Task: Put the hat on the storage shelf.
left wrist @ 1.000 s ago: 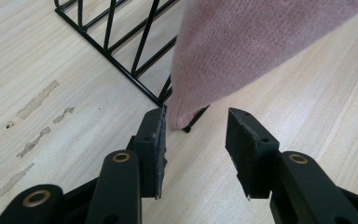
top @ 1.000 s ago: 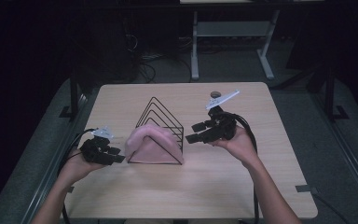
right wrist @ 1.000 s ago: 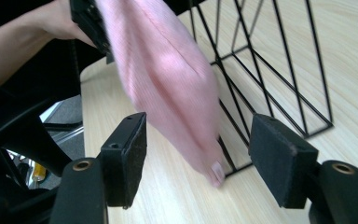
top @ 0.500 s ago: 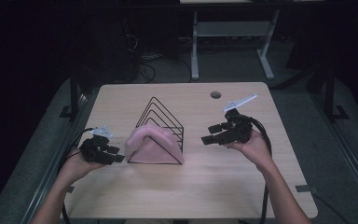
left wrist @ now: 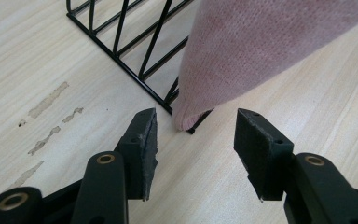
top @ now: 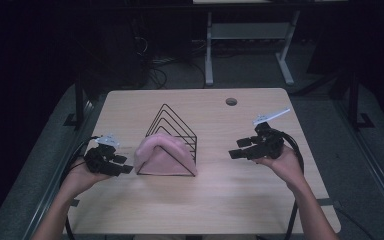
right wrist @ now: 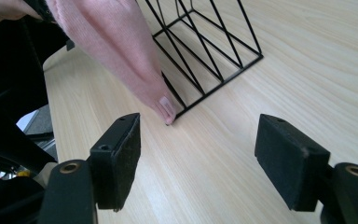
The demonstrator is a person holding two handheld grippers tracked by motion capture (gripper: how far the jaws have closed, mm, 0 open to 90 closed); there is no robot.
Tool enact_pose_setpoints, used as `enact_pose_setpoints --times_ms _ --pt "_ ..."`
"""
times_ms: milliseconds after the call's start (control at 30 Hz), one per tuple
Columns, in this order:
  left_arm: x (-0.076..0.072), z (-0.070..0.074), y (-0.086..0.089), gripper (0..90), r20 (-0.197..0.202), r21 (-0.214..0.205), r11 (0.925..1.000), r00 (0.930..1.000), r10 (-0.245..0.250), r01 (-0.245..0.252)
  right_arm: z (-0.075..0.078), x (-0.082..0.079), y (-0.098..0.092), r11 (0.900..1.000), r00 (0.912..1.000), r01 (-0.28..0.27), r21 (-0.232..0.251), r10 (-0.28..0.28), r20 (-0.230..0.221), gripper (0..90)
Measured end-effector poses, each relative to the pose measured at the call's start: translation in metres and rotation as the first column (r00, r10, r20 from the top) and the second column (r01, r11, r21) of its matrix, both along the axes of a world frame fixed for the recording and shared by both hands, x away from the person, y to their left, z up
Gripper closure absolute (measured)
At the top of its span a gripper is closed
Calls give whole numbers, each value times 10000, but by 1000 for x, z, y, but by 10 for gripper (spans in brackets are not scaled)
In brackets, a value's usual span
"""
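No text, label, brand, number or sign can be read anywhere. The small tag [right wrist: 166, 105] at the hem of the pink cloth [right wrist: 116, 42], at 12 o'clock from the right gripper's jaws, looks blank.

From my seat, the black wire rack [top: 174, 135] with the pink cloth [top: 160, 156] draped over its near end is the one obstacle, mid-desk [top: 200, 205]. Bare wood lies open on both sides of it and along the near edge. My left gripper [top: 122, 165] sits just beside the cloth's corner; my right gripper [top: 236, 149] has wide room before the rack.
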State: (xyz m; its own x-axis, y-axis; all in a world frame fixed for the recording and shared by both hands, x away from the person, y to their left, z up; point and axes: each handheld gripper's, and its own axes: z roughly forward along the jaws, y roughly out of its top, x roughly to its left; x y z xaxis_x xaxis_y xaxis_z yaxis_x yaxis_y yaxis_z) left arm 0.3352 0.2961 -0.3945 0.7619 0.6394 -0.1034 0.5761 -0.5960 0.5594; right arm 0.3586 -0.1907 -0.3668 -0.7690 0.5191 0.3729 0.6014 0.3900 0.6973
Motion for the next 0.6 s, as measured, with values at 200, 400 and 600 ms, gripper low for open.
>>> enact_pose_setpoints --times_ms 200,400,600 --pt "-1 0 0 467 11 -18 10000 10000 30 -30 -3 -4 -13 9996 9996 266 -2 -266 -85 302" --pt "-2 0 2 451 12 10 10000 10000 90 -90 -10 -9 -28 9981 9980 607 -46 -608 -165 293" --pt "-2 0 2 429 -11 1 9998 9998 181 -181 -18 -14 -38 9963 9959 858 -81 -860 -269 289"
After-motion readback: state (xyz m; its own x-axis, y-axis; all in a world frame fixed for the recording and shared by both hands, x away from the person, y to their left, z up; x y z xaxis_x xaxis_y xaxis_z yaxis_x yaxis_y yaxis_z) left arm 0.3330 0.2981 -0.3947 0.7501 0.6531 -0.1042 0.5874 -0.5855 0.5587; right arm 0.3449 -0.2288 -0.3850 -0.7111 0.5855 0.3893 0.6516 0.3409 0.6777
